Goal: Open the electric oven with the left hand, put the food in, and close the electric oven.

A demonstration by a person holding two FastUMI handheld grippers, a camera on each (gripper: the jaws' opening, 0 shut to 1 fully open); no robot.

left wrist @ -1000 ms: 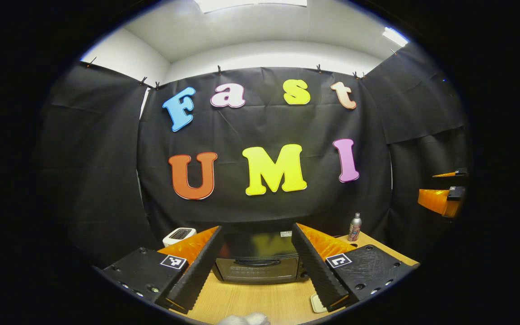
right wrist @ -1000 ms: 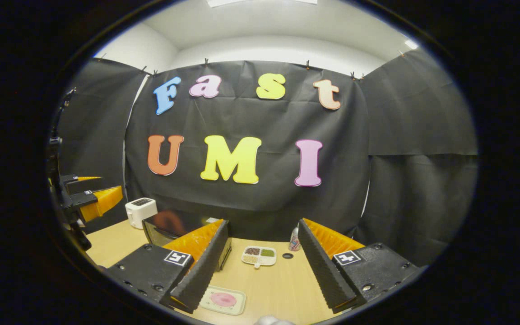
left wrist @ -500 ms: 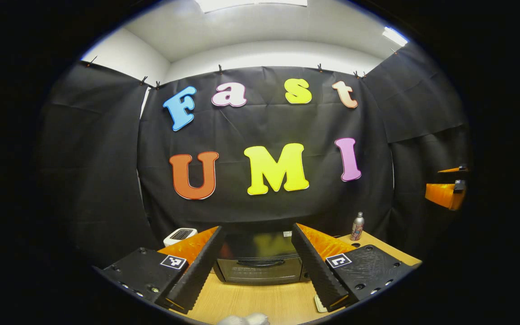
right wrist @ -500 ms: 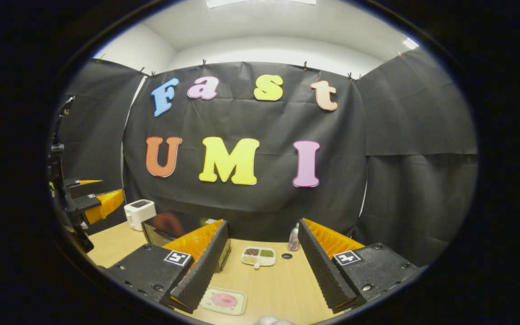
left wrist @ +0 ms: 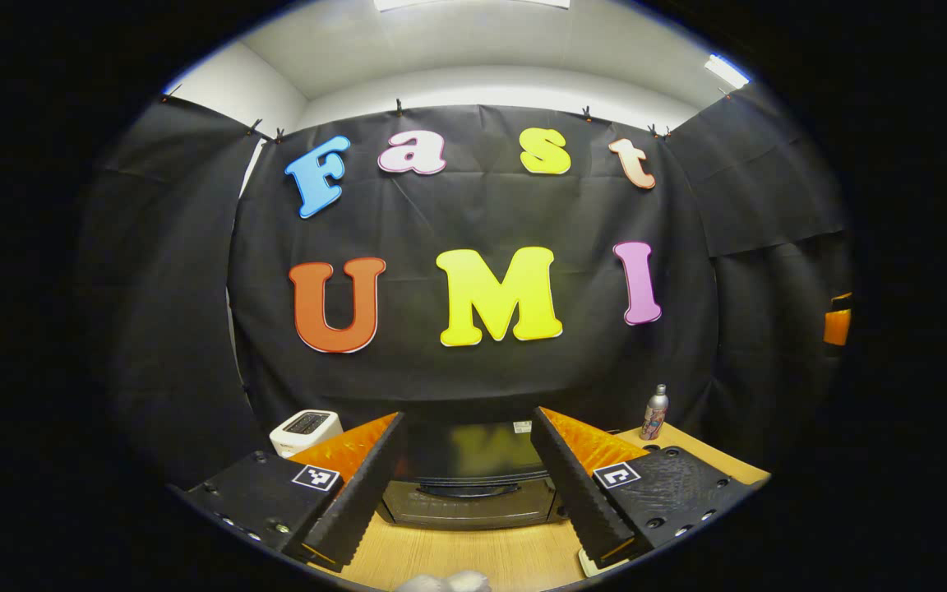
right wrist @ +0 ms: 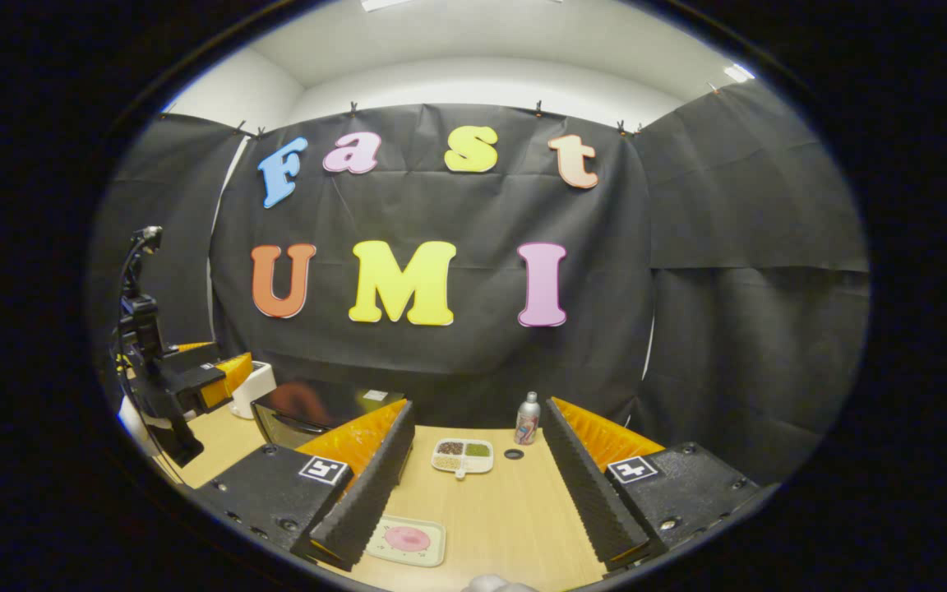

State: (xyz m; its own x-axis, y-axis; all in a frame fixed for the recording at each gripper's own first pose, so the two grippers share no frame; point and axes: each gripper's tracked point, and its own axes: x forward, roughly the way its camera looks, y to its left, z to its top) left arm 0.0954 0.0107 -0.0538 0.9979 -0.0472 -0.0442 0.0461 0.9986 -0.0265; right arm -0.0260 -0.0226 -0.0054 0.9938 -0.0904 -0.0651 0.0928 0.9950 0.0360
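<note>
A: Where does the oven [left wrist: 469, 485] sit?

B: On the desk [left wrist: 473, 559], its door shut. In the left gripper view it lies straight ahead of the left hand-held gripper [left wrist: 464, 481], framed between that gripper's 2 fingers [left wrist: 358, 493]. The fingers stand wide apart and hold nothing; they are short of the oven, not touching it.

A: And the handle?

B: A dark bar across the top of the oven's door [left wrist: 471, 490], seen in the gap between the fingers.

A: What else is near the oven?

B: A white toaster [left wrist: 304, 427] stands behind the oven on its left. A small metal bottle [left wrist: 653, 413] stands upright well to the oven's right, near the cloth wall.

A: What about the right hand-held gripper [right wrist: 478, 485]?

B: Spread wide too, gripping nothing, above the desk to the right of the oven [right wrist: 309, 415]. In the right gripper view the food is a pink round item on a pale tray [right wrist: 406, 540], lying in front of the oven and to its right, just beside that gripper's left finger [right wrist: 367, 493]. Whether finger and tray touch cannot be told.

A: Anything farther back?

B: A white divided dish [right wrist: 462, 455] with 3 small portions sits right of the oven, and the bottle [right wrist: 528, 418] stands beyond it. The left hand-held gripper [right wrist: 194, 382] shows at the far left, in front of the toaster [right wrist: 253, 386].
</note>
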